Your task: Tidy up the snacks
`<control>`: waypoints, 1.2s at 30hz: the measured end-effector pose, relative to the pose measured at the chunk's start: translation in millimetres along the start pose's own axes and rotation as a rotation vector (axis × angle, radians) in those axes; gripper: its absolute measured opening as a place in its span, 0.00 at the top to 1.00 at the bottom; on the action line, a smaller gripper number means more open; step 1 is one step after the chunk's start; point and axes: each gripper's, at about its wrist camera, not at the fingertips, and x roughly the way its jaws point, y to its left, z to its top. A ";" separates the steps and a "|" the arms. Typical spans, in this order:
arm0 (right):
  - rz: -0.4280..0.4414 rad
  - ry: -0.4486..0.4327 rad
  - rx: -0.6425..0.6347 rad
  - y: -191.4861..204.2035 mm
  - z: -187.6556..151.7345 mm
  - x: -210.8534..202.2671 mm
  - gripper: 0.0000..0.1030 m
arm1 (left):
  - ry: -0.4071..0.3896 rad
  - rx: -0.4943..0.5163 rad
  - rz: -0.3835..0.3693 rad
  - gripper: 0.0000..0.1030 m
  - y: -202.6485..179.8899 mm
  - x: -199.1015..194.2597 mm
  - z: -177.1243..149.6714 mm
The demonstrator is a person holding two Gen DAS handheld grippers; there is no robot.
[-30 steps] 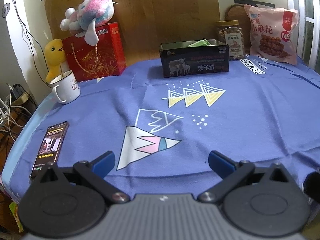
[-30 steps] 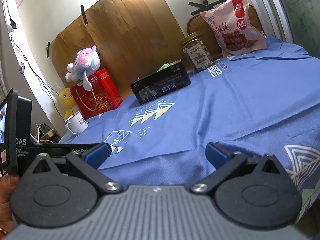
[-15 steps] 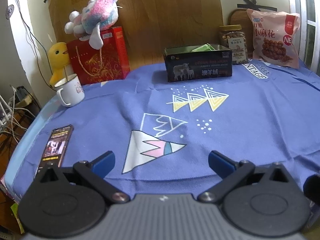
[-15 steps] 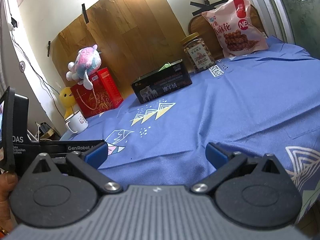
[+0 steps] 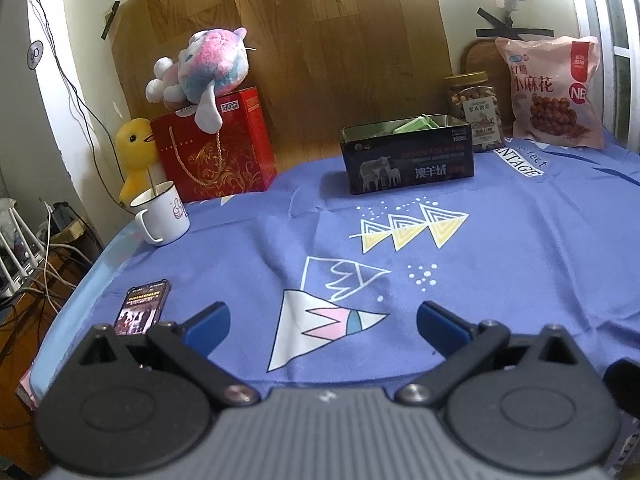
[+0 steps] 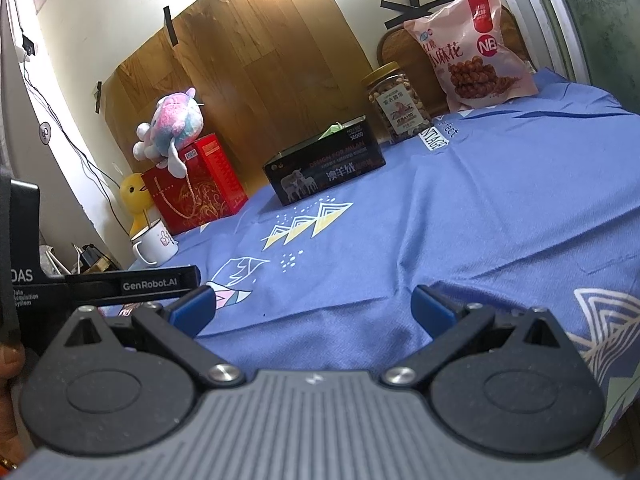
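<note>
A wood-grain panel (image 5: 280, 40) is taped to the cream wall (image 5: 80, 8). A window frame (image 6: 560, 20) stands at right. Cables (image 5: 36, 264) tangle beside the blue-clothed surface (image 5: 520, 260).

Left gripper (image 5: 322, 320): grey ribbed centre housing, small pale logo mark at its top edge. Two black round discs flank it, each with a triangular cut-out above. Black linkage bars run to blue fingers (image 5: 206, 322); silver screw heads sit at the inner pivots, smaller dark ones at the outer joints. Right gripper (image 6: 312, 308): same build, same blue fingers (image 6: 434, 310). Seen from the right wrist, the left unit's black side carries white lettering "GenRobot.AI", "DAS", "Data Acquisition System".
</note>
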 end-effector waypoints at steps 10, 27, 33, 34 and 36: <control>0.004 0.002 0.005 -0.7 -0.8 -0.5 0.00 | -0.025 0.011 0.005 0.00 -1.4 -5.6 3.1; 0.005 0.004 0.009 -1.1 -1.4 -0.8 0.00 | 0.073 -0.018 -0.060 0.00 -0.1 6.6 -0.4; 0.007 0.009 0.013 -2.0 -0.8 0.1 0.00 | 0.103 -0.033 -0.083 0.00 1.2 10.7 -1.6; 0.007 0.009 0.013 -1.9 -0.9 0.1 0.00 | 0.104 -0.034 -0.083 0.00 1.1 11.1 -1.6; 0.007 0.009 0.012 -1.6 -1.0 0.1 0.00 | 0.107 -0.034 -0.084 0.00 0.8 11.0 -1.9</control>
